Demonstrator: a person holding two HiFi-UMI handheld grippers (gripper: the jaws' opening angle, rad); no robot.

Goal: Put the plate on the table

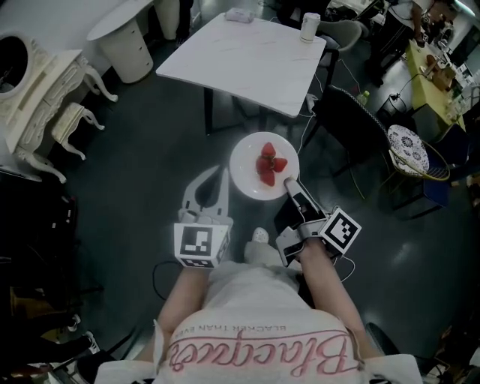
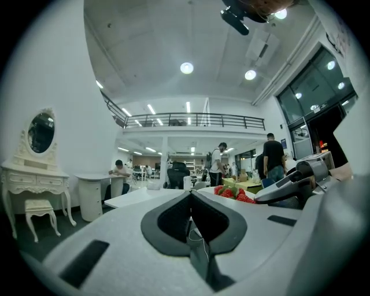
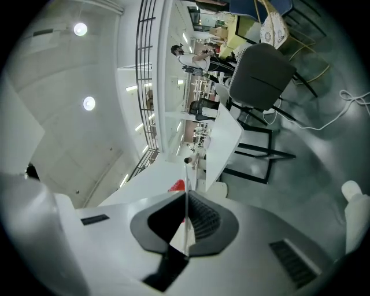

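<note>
A white plate (image 1: pixel 247 169) carrying red strawberries (image 1: pixel 270 165) hangs in the air above the dark floor, short of the white table (image 1: pixel 240 60). My right gripper (image 1: pixel 289 184) is shut on the plate's near right rim. The right gripper view shows the rim as a thin white edge (image 3: pixel 185 173) pinched between the jaws of that gripper (image 3: pixel 186 199), with a strawberry (image 3: pixel 178 186) just beyond. Beside the plate's left edge, my left gripper (image 1: pixel 214 177) is shut and holds nothing. From the left gripper (image 2: pixel 191 202) I see the strawberries (image 2: pixel 231 192) and the right gripper (image 2: pixel 289 182) at the right.
A white cup (image 1: pixel 310 26) and a small object (image 1: pixel 240 15) stand on the table's far edge. A dark chair (image 1: pixel 352 124) is at its right, with a yellow table (image 1: pixel 431 79) beyond. A white vanity (image 1: pixel 37 97), its stool (image 1: pixel 71 124) and a round table (image 1: pixel 127 37) are at the left.
</note>
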